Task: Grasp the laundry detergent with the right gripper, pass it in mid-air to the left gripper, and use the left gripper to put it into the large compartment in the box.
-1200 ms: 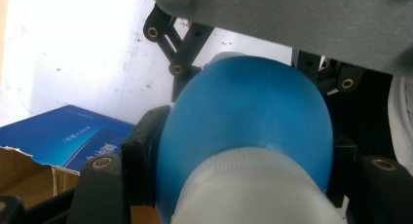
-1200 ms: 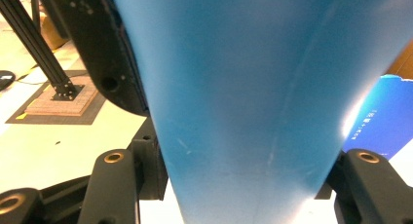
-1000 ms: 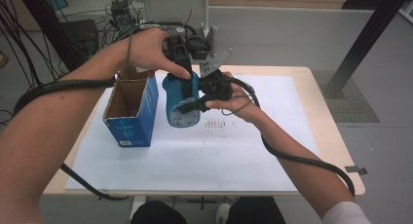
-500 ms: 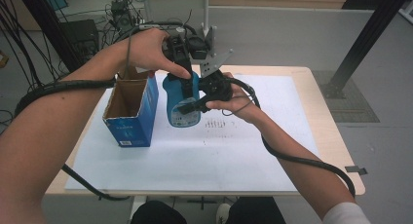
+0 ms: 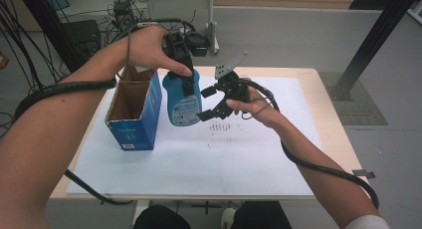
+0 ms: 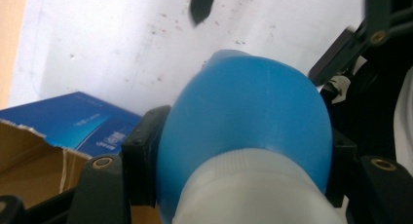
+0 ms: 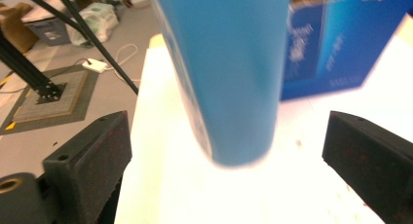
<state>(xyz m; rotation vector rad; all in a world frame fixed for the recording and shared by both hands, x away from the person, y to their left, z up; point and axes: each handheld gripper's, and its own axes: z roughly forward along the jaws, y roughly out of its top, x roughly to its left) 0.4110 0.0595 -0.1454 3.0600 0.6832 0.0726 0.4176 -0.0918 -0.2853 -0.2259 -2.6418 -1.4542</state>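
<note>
Blue bottle [image 5: 182,98] upright, long axis vertical, white cap up, pale label on its front, held above the bench [image 5: 318,134] beside an open blue box [image 5: 135,112], left gripper [image 5: 183,74] clamped on its shoulder, right gripper [image 5: 211,100] jaws just opened wide, bottle between them untouched

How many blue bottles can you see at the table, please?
1: the blue bottle hangs above the white sheet, beside the open blue box. The box interior is partly hidden.

On the surface [image 5: 308,79] lies a sheet [image 5: 199,159]. The box [image 5: 133,114] stands on the sheet's left part, top open. The bottle [image 5: 181,102] hangs upright just right of the box, above the sheet. Right of the bottle is the right gripper [image 5: 208,103]; the left gripper [image 5: 185,79] is over the bottle's top.
</note>
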